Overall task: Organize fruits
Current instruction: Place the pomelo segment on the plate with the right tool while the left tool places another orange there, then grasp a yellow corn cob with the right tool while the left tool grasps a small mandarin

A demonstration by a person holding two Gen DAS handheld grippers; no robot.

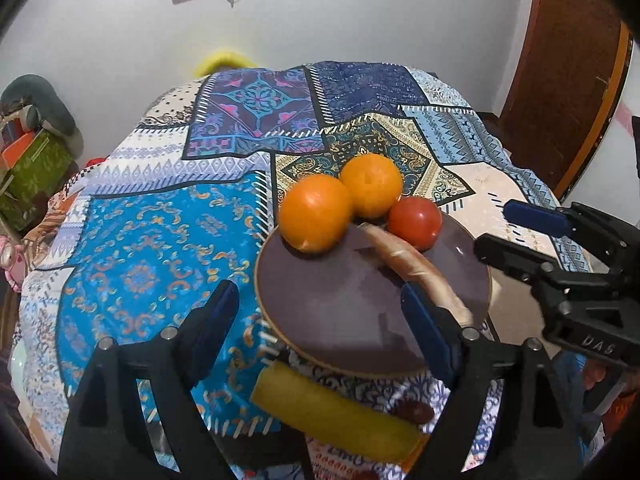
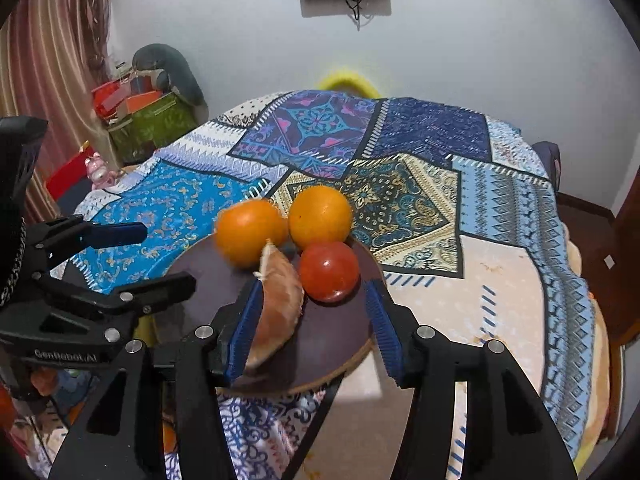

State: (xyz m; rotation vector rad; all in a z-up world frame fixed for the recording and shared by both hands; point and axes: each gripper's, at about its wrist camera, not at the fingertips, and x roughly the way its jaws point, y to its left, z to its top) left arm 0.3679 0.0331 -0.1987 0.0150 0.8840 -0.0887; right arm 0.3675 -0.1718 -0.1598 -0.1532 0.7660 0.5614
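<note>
Lowest in the left view, a yellow banana lies off the plate, under the wide-open, empty left claw. The right claw gapes over a tan fruit (unidentifiable), gripping nothing. Nudging the plate could roll the oranges and tomato onto the table.

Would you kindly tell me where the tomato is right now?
The tomato sits on the dark round plate at its far right, touching the nearer of the two oranges. In the right wrist view the pale brown fruit lies just left of it.
</note>
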